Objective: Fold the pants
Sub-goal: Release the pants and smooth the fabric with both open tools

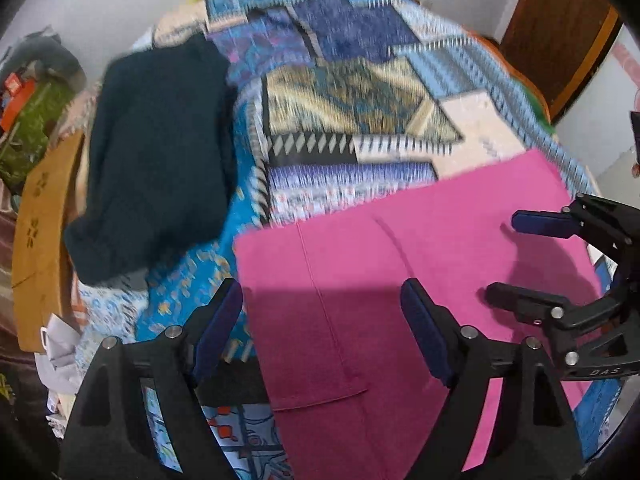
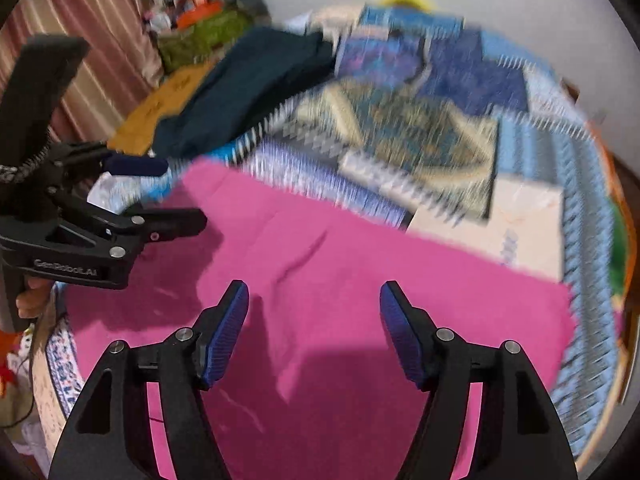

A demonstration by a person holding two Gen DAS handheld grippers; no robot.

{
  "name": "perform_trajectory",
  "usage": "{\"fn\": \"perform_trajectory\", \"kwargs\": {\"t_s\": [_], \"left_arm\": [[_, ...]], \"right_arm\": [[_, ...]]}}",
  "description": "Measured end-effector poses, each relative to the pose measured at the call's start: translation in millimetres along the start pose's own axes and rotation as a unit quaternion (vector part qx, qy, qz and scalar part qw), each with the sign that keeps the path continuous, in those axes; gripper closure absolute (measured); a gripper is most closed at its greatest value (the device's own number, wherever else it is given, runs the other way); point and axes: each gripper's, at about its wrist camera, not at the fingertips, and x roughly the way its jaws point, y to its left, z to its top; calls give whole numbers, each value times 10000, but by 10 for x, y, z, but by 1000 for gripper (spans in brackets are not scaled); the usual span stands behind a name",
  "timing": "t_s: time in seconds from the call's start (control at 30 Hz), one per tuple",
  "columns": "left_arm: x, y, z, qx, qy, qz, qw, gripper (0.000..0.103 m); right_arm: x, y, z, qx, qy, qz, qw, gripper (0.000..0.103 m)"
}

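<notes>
Fig.: pink pants [image 1: 400, 248] flat on bed [image 1: 360, 92], prob. mid-fold; L gripper [image 1: 322, 320] & R gripper [image 2: 314, 320] both spread, empty, hovering above.

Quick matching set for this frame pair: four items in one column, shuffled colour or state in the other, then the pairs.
Column 1
1. pants
2. dark garment
3. left tool
4. bedspread

Column 2
A. blue patchwork pattern, covering the bed
B. pink, lying flat on the bed
C. open, nothing between its pads
D. dark teal, lying beyond the pants on the left of the bed

Pairs: 1-B, 2-D, 3-C, 4-A

The right tool also stands open over the pants.
</notes>
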Motion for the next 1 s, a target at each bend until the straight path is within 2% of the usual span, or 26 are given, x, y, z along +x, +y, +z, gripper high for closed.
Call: {"fn": "perform_trajectory", "kwargs": {"t_s": [0.07, 0.1, 0.17, 0.47, 0.6, 0.87, 1.0], "left_arm": [[134, -22, -78, 140, 253, 25, 9996, 21], [154, -27, -131, 192, 216, 40, 9996, 19], [127, -12, -184, 212, 124, 70, 9997, 13], [-123, 39, -436, 135, -173, 47, 9997, 13], [-267, 3, -585, 199, -343, 197, 9990, 13], [-447, 38, -825, 70, -506, 206, 9985, 13], [-547, 66, -932, -97, -602, 143, 9980, 13]], "right_arm": [[155, -20, -81, 125, 339, 90, 9993, 38], [169, -22, -109, 126, 369, 86, 9992, 37], [134, -2, -184, 31, 309, 33, 9995, 34], [-165, -109, -527, 267, 241, -62, 9993, 30], [-264, -194, -678, 582, 157, -72, 9982, 29], [-536, -220, -1011, 858, -70, -373, 9956, 29], [-602, -152, -1116, 662, -120, -726, 9951, 29]]}}
